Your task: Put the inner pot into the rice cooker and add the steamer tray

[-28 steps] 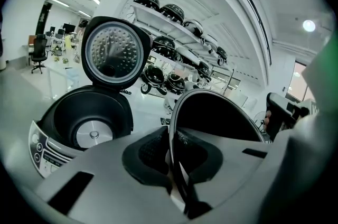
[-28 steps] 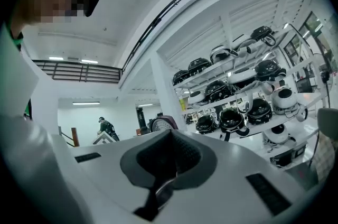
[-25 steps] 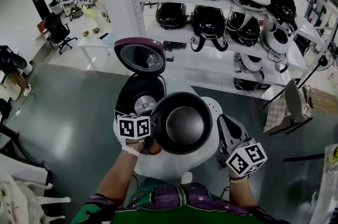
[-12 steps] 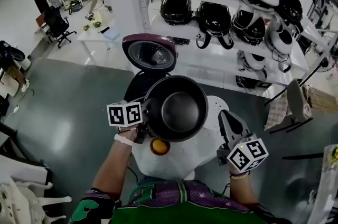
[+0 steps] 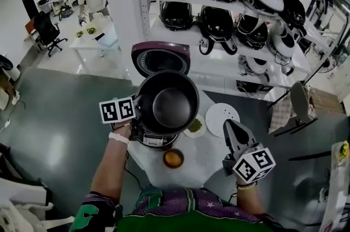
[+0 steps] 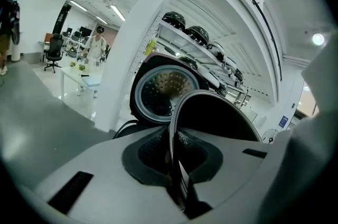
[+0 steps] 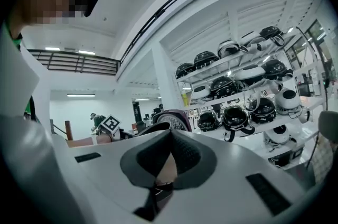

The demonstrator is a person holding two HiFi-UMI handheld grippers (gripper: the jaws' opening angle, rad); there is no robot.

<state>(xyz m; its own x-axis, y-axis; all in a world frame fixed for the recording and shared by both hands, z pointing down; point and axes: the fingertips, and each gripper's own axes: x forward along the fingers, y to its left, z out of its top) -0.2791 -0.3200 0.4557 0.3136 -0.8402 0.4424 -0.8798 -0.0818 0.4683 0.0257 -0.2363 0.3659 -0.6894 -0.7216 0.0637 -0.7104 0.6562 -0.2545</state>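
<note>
Inner pot (image 5: 167, 106) hangs by its rim from the left claw (image 5: 136, 110), whose pads are almost together, pinching only the thin metal edge. The pot sits directly over the rice cooker (image 5: 155, 140), covering the opening, and the lid (image 5: 160, 58) stands raised behind it. From above I cannot tell whether the pot is seated; it looks held just over the well, so I judge the first step close to done but not finished. The right claw (image 5: 228, 127) is closed on nothing and waits at the table's (image 5: 205, 162) right side. Just beside it lies the steamer tray (image 5: 221, 117), a white perforated disc, untouched, so that whole step is left.

The left gripper view alone shows the rim running between the pads (image 6: 185, 149) and the lid's dotted inner face. The right gripper view alone shows its pads pressed together and empty. Only the head view shows the tray, a small dish (image 5: 195, 126) and an orange bowl (image 5: 173, 158).
</note>
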